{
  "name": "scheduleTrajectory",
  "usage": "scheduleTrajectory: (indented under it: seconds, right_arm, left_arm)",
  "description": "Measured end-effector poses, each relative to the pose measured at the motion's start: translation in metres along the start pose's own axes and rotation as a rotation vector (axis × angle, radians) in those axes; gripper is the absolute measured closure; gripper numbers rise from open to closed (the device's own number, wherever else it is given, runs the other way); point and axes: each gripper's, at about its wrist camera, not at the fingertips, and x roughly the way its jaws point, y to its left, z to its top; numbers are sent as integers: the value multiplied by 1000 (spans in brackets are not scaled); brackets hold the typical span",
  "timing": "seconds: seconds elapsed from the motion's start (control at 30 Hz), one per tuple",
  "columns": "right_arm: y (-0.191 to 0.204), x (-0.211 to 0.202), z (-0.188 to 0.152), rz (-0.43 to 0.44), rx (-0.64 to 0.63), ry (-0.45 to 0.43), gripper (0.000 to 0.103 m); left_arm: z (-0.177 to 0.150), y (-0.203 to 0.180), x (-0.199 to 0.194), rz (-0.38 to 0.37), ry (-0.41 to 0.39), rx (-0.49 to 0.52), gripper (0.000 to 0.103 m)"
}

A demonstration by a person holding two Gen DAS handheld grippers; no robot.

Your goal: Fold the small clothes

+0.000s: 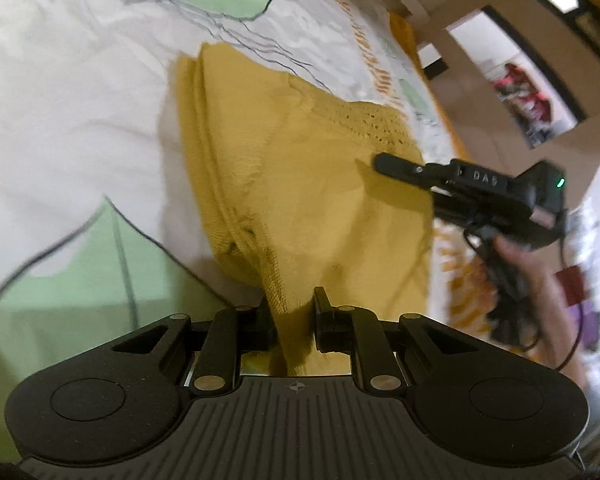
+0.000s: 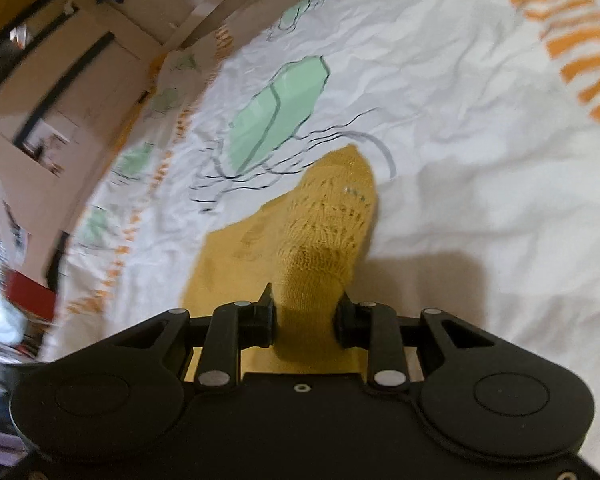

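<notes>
Left gripper (image 1: 296,320) and right gripper (image 2: 306,316) each clench a bunched edge of the mustard knit garment (image 1: 300,184) over the printed bedsheet (image 1: 80,100), evidently to carry a fold across.

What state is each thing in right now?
left gripper: shut on the garment's near edge.
right gripper: shut on a bunched knit part.
yellow knit garment: partly folded, held by both grippers, the rest lying on the sheet.
printed bedsheet: spread out, wrinkled.
</notes>
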Motion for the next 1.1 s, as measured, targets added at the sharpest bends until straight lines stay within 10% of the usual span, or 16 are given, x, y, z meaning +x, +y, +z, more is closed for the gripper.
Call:
scheduleTrajectory:
  seconds: [0.57, 0.8, 1.1]
  right_arm:
    - [-23, -26, -8, -209, -69, -175, 40]
    - [1, -57, -18, -221, -173, -238, 35]
    - [14, -38, -51, -317, -266, -92, 33]
  left_arm:
    - [-37, -20, -19, 208, -142, 124, 76]
    - [-37, -56, -47, 371, -391, 261, 75]
    - [-3, -49, 6, 525, -288, 271, 74]
